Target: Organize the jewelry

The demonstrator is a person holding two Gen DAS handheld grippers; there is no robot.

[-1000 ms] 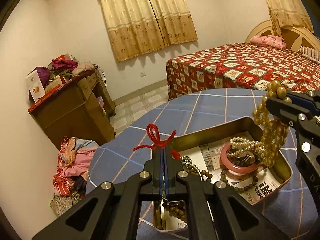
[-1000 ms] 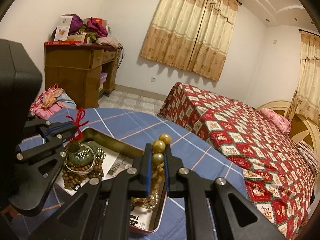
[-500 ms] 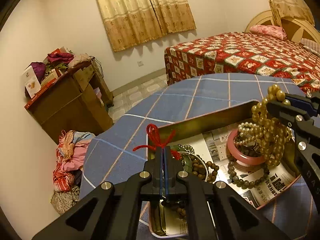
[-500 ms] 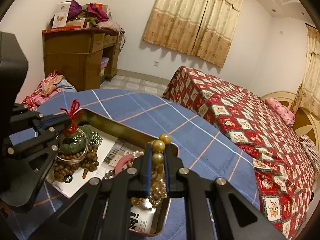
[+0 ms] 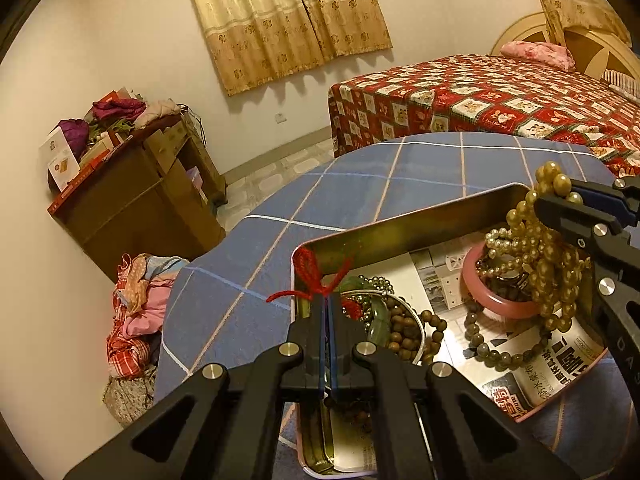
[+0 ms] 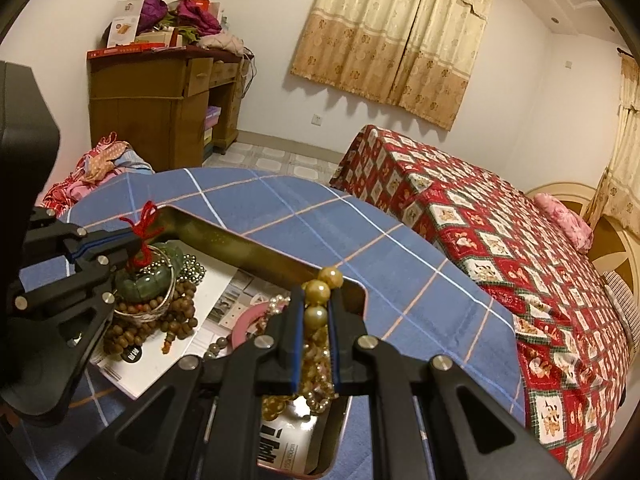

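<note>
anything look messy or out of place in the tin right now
Yes: the gold bead strands held by the right gripper hang in a tangled clump over the pink bangle in the tin. The left gripper pinches a red cord.

A blue checked cloth covered the worktop. Beyond it stood a bed under a red patchwork spread, a pink pillow at its head. Beige curtains hung on the far wall — a wooden desk, piled with boxes and clothes, stood beside a heap of laundry on the floor.
</note>
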